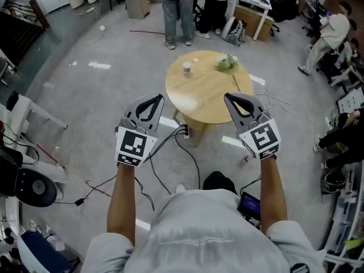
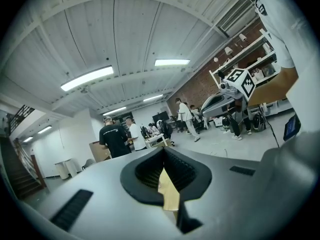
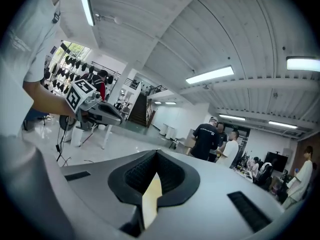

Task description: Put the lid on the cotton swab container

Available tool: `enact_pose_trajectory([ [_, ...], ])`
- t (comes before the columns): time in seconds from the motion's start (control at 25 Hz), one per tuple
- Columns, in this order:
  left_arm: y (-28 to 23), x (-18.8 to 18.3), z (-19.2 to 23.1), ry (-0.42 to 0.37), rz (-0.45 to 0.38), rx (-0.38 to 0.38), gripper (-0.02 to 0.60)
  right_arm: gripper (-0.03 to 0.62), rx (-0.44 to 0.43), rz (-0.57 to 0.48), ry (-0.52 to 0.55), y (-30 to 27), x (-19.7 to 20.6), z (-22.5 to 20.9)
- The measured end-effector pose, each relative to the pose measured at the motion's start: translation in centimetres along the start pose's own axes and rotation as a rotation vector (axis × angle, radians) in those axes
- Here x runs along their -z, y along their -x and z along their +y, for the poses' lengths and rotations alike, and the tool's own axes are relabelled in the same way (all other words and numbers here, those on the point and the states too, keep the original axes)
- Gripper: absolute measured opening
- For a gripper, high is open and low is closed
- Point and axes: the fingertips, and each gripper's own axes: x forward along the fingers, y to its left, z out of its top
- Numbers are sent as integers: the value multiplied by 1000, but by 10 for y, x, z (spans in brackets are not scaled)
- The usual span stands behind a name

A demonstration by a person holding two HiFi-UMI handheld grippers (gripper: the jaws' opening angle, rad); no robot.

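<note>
A small white container (image 1: pixel 186 68) with a pinkish band stands on the round wooden table (image 1: pixel 207 98), toward its far left. I cannot make out a separate lid at this distance. My left gripper (image 1: pixel 154 98) is held up in the air short of the table's near left edge, jaws together and empty. My right gripper (image 1: pixel 228 98) hangs level with it at the table's near right edge, also shut on nothing. In the left gripper view the jaws (image 2: pixel 163 154) meet, and the right gripper (image 2: pixel 227 96) shows beyond. In the right gripper view the jaws (image 3: pixel 156 156) are closed too.
A green sprig of flowers (image 1: pixel 227 62) lies on the table's far right. Black cables and a power strip (image 1: pixel 183 132) run over the grey floor below the table. Two people (image 1: pixel 177 16) stand beyond it, and others sit at desks (image 1: pixel 333 36) on the right.
</note>
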Motion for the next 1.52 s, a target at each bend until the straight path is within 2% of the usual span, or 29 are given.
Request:
enact_pose_trajectory([
  [0.2, -13, 5, 11, 12, -13, 10, 17, 23, -1, 12, 19, -14, -6, -5],
  [0.44, -54, 18, 22, 10, -1, 19, 17, 23, -13, -4, 34, -44, 8, -31],
  [0.72, -148, 25, 53, 32, 32, -6, 17, 23, -12, -72, 16, -98, 31, -123],
  [0.84, -198, 26, 72, 63, 52, -30, 17, 23, -63, -81, -6, -127, 47, -166],
  [1.08, -283, 28, 104, 52, 98, -82, 17, 23, -129, -85, -4, -176, 75, -239],
  [1.28, -326, 38, 113, 59, 134, -108, 17, 21, -183, -89, -67, -207, 104, -279],
  [1.52, -350, 63, 130, 74, 170, -109, 17, 20, -228, -61, -107, -248, 123, -287],
])
